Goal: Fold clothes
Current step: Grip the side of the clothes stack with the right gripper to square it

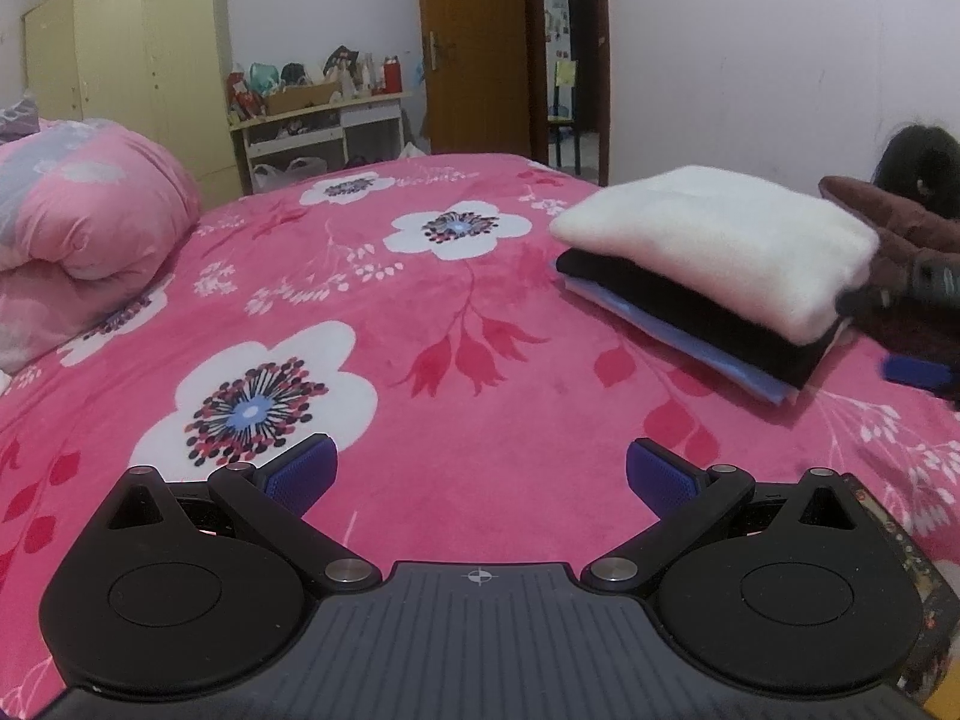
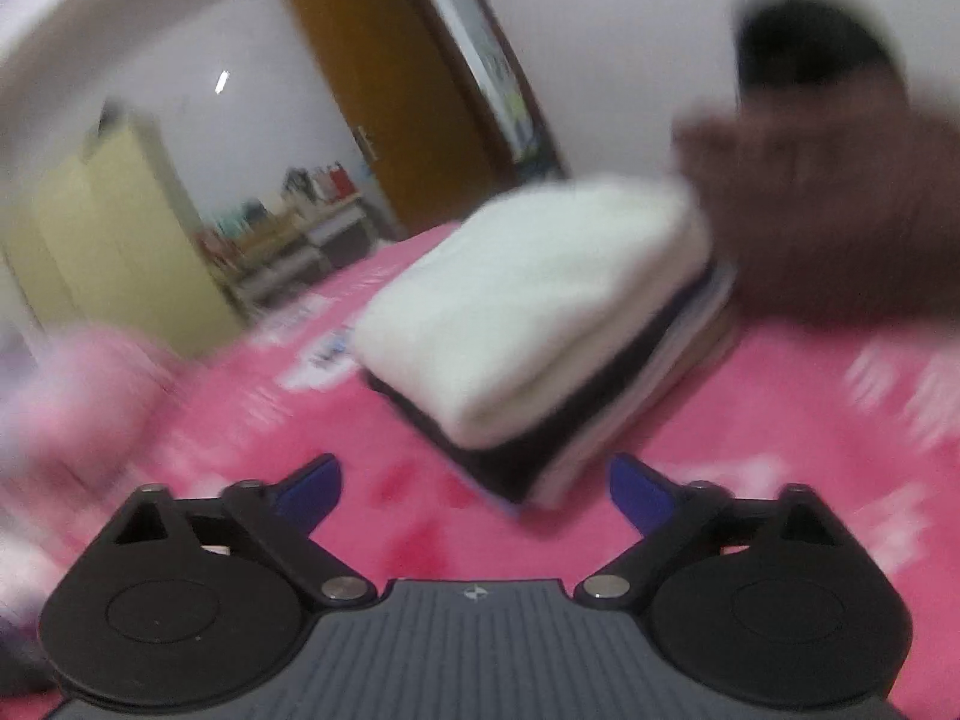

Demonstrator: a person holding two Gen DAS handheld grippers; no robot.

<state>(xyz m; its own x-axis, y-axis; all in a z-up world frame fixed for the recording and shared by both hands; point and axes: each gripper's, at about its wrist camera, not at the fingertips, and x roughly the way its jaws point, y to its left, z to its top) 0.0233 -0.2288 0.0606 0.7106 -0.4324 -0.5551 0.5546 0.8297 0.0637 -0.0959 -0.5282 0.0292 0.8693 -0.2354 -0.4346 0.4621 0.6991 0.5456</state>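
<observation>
Left gripper [image 1: 480,471] wide open, holds nothing; right gripper [image 2: 474,483] also spread wide and bare, its view smeared with motion blur

Folded stack [image 1: 708,276] is the landmark: white piece on top, black under it, blue at the bottom, edges roughly squared, sitting on the pink floral bed [image 1: 420,300]; left gripper is low over bare bedspread well short of the stack; right gripper is close in front of the stack's near corner; brown garment [image 1: 888,240] lies crumpled just behind the stack, touching it, not folded; judgement: stack looks done, brown piece looks like the one outstanding; scene fits either a pause between garments or a wind-down; folding the brown one would need it pulled clear onto open bedspread and spread flat; fabric looks plush, likely to slump.
</observation>
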